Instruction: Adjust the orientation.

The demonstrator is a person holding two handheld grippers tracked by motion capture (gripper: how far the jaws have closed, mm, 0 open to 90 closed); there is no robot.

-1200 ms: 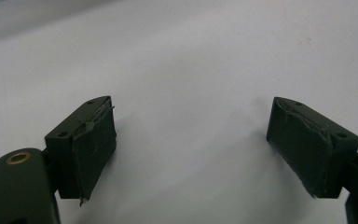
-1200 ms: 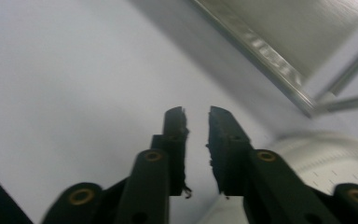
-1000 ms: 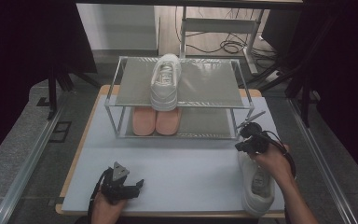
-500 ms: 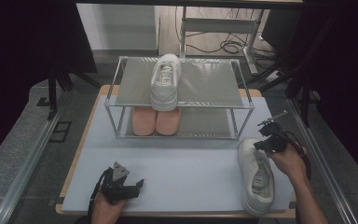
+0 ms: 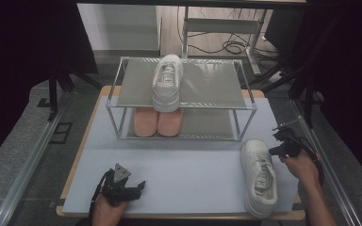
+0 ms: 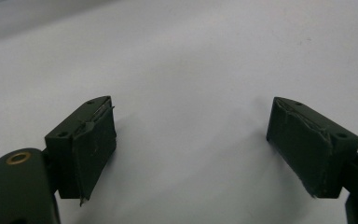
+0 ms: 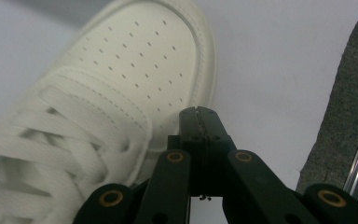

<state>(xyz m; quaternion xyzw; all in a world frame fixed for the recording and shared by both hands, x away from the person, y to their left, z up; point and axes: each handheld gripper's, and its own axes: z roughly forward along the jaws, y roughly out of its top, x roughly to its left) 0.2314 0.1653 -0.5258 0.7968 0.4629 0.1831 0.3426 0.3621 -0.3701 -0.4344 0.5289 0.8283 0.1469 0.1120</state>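
Nearest to us, at the counter's (image 5: 184,165) front-left edge, we see the left hand-held gripper (image 5: 122,186) held low in a hand (image 5: 106,212). Its own view shows the jaws spread wide apart w/ nothing between them, just bare pale counter surface (image 6: 186,70) under and ahead.

Front-right, a white sneaker (image 5: 259,176) lies on the counter, sole down, toe pointing away from us toward the rack, heel near the front edge. Just to its right, we see the right hand-held gripper (image 5: 283,141) in the person's right hand (image 5: 299,165), beside the shoe's toe end. In the right gripper view, the jaws are pressed together, tips (image 7: 199,121) meeting w/ no gap and nothing pinched; they sit just beside the perforated toe of the white sneaker (image 7: 121,93), close to its edge, but we can't tell if they touch it. Laces show at lower left of that view; grey floor (image 7: 349,93) at right past the counter edge.

Farther back, mid-counter, a two-tier metal shoe rack (image 5: 181,101) stands. On its top shelf sits a second white sneaker (image 5: 166,82), heel toward us. On the lower shelf, directly below, a pair of pink shoes (image 5: 157,121) sit side by side, touching.

Beyond the counter: dark floor, a metal frame and loose cables (image 5: 235,47).
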